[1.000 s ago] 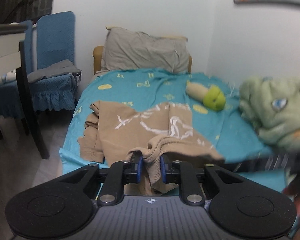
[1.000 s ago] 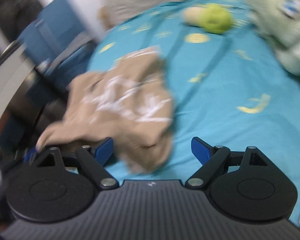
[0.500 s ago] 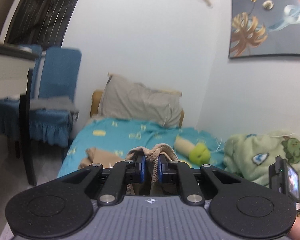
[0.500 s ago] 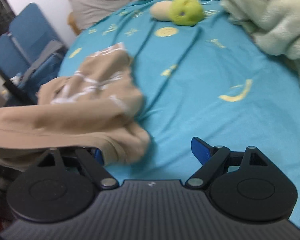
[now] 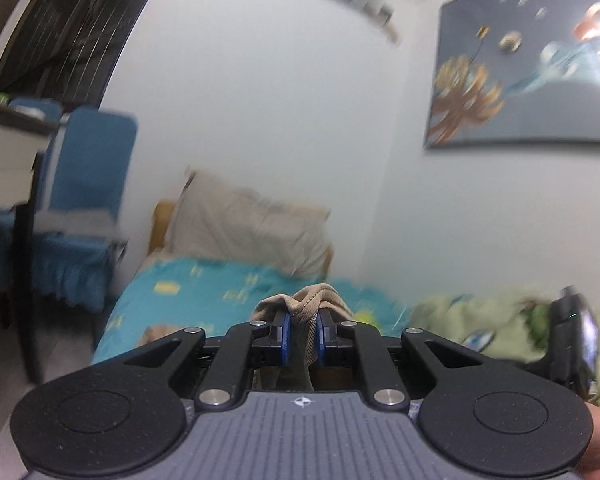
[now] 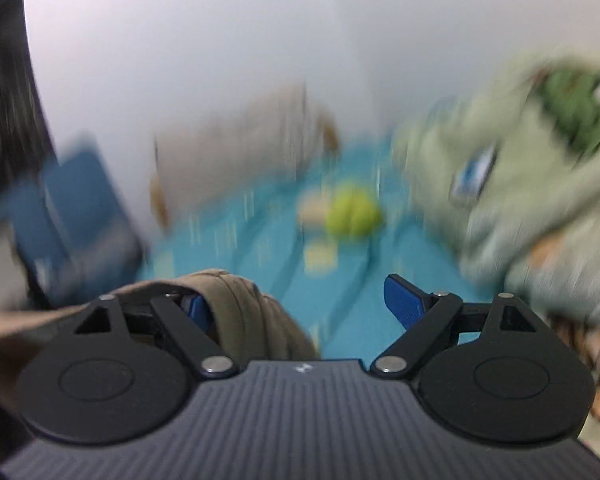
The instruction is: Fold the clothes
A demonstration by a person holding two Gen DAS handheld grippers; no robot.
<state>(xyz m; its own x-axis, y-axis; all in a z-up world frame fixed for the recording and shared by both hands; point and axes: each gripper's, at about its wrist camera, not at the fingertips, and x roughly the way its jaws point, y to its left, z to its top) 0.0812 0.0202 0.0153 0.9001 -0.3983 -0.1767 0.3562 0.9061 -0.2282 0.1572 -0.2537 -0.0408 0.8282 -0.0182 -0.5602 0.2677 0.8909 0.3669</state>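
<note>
So the left gripper (image 5: 300, 338) is clamped tight on a bunched fold of the tan shirt (image 5: 306, 304), blue pads squeezing the cloth from both sides, and the fabric pokes up above the pads and hangs down between the arms. The right gripper (image 6: 296, 306) has its jaws spread wide. The same shirt drapes over its left finger (image 6: 198, 307) and across the near side, but nothing is pinching it there, since the right finger (image 6: 402, 300) stands clear of the cloth with blue bed sheet (image 6: 340, 280) showing in the gap.

Progress-wise, I'd say this is barely started. The shirt is picked up by one edge and lifted off the bed (image 5: 188, 292) (more of a shake-out than a fold). No crease is made, nothing is laid flat, and the second grip isn't on yet. Spreading it out and all the actual folding are left, as far as I can tell.

Versus a second ago: back then the left view looked down on the shirt lying crumpled on the sheet with its white print showing. Now that view is up at the wall, the pillow (image 5: 252, 228) and the picture (image 5: 524, 76), so the left hand has come up and tilted level, taking the cloth with it. The right view has swung up too, from the sheet toward the green plush toy (image 6: 352, 212) and the pale green blanket (image 6: 540, 184), and it's very blurry.
</note>
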